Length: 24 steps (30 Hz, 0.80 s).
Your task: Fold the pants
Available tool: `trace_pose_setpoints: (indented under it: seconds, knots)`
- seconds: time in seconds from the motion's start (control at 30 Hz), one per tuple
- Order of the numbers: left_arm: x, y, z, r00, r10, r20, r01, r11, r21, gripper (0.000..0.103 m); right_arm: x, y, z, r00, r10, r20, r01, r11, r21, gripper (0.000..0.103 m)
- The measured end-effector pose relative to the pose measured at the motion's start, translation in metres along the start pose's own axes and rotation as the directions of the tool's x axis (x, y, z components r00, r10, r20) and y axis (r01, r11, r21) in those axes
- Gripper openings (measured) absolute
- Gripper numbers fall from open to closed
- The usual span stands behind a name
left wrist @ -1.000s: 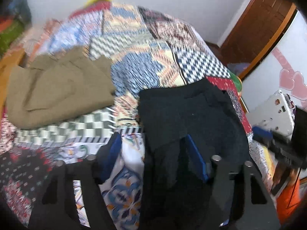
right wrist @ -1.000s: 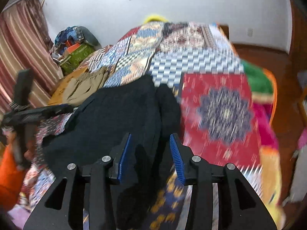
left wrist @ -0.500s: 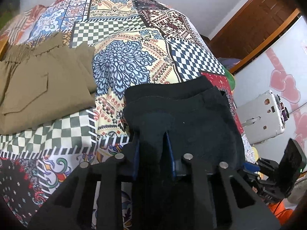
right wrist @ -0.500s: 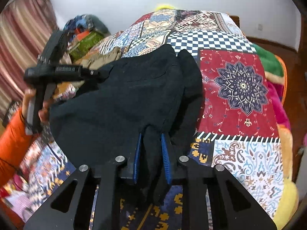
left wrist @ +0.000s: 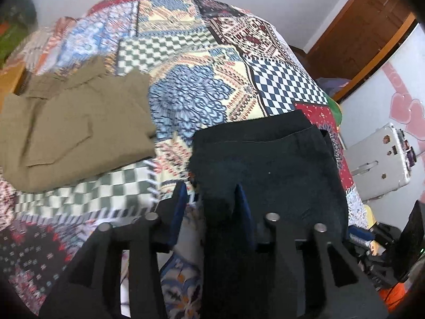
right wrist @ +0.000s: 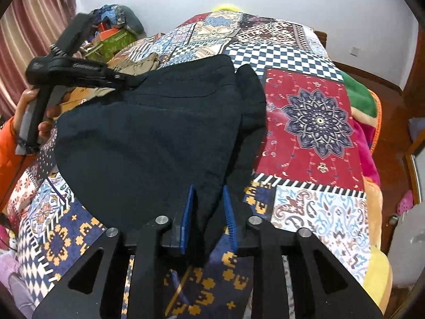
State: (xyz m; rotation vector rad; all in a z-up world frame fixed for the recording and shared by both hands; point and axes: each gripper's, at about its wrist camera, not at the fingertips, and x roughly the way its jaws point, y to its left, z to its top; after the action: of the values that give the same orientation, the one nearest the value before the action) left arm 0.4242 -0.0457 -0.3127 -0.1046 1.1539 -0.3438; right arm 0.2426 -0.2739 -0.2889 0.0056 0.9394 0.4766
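Black pants (left wrist: pixel 268 164) lie folded on the patchwork quilt (left wrist: pixel 191 98). My left gripper (left wrist: pixel 211 194) sits at their near left corner. Its jaws are opening: a fold of black cloth lies against the right pad, and the left pad stands clear over the quilt. In the right wrist view the same pants (right wrist: pixel 148 138) spread across the bed. My right gripper (right wrist: pixel 208 194) holds their near edge; cloth fills the gap between the blue pads while the jaws begin opening. The left gripper (right wrist: pixel 77 69) shows there too, held by a hand with an orange sleeve.
Folded olive pants (left wrist: pixel 74 127) lie left of the black pair. A grey suitcase (left wrist: pixel 377 164) and a wooden door (left wrist: pixel 358 32) stand right of the bed. A striped curtain (right wrist: pixel 34 26) and a pile of bags (right wrist: pixel 114 26) are at the far left.
Both grippers closed on the black cloth half a second ago. The left jaws have since spread, and its left pad has come off the cloth. The right pads still hold the pants' edge.
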Motion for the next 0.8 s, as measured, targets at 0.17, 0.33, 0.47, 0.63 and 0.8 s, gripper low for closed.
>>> trace_pose_setpoints:
  seconds: [0.17, 0.33, 0.47, 0.63, 0.8]
  knots:
    - [-0.03, -0.001, -0.015, 1.0, -0.021, 0.01, 0.02, 1.0, 0.021, 0.069, -0.014, -0.005, 0.007, 0.999, -0.039, 0.027, 0.039, 0.999, 0.012, 0.042]
    - [-0.038, -0.007, -0.035, 0.994, -0.104, -0.016, 0.104, 0.995, 0.004, 0.09, -0.018, -0.009, 0.018, 0.996, -0.041, 0.074, 0.038, 0.999, 0.038, 0.065]
    - [-0.025, -0.013, -0.045, 0.988, -0.141, -0.065, 0.141, 0.99, -0.01, 0.091, -0.007, -0.012, 0.027, 0.997, -0.018, 0.072, 0.013, 0.998, 0.063, 0.07]
    - [-0.004, -0.011, -0.055, 0.975, -0.187, -0.124, 0.182, 0.982, -0.045, 0.091, 0.014, -0.022, 0.032, 0.999, 0.036, 0.039, -0.04, 0.993, 0.114, 0.07]
    - [0.009, -0.015, -0.057, 0.975, -0.182, -0.129, 0.179, 0.983, -0.036, 0.096, 0.037, -0.036, 0.03, 0.997, 0.082, -0.013, -0.079, 0.982, 0.172, 0.072]
